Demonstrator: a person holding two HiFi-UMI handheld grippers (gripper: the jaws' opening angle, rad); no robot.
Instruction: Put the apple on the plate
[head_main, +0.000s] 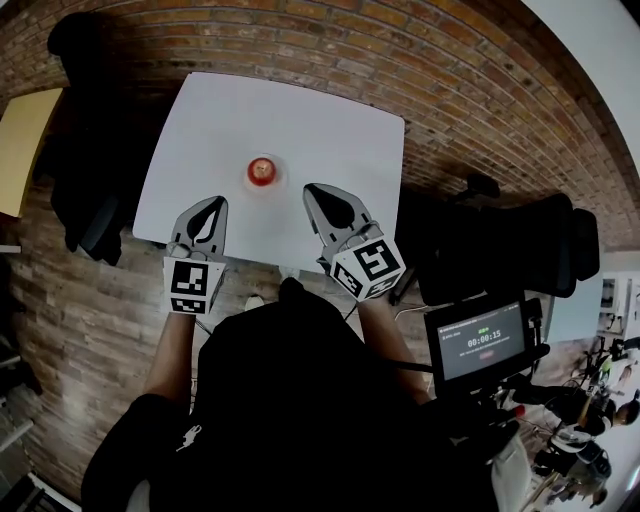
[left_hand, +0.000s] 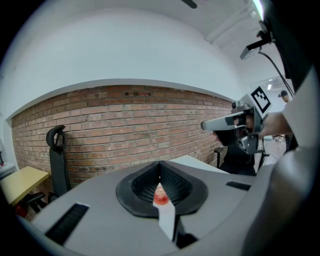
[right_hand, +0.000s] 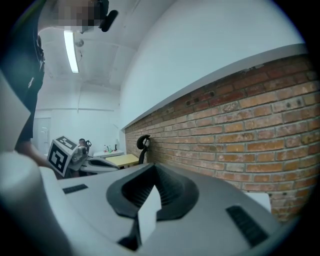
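**A:** Where is the apple?

**B:** The apple (head_main: 262, 172) is near the middle of the white table (head_main: 330, 120). It sits inside a small pale round rim that reads as the plate (head_main: 279, 183). The rim is faint, being white on white.

**A:** Do all views show it?

**B:** No. The head view shows it whole, from above. The left gripper view catches only a red sliver low in the slit under its closed pads. The right gripper view misses it and looks along the brick wall (right_hand: 250, 130), with the other gripper off to its left.

**A:** And the claws?

**B:** The left gripper (head_main: 219, 203) has its jaws pressed together with nothing between them. The right gripper (head_main: 311, 190) is the same, tips meeting and empty. Both reach in over the table's near edge, one on each side of the apple and clear of it.

**A:** Is there room to move?

**B:** White tabletop runs on every side of the plate out to the edges. A dark chair (head_main: 85, 200) stands off the left edge and another black chair (head_main: 540, 250) off the right. A yellow table (head_main: 25, 140) lies further left. A screen with a timer (head_main: 482, 340) sits by the person's right side.

**A:** How does the apple look?

**B:** It is red, round and glossy, with a darker dimple on top.
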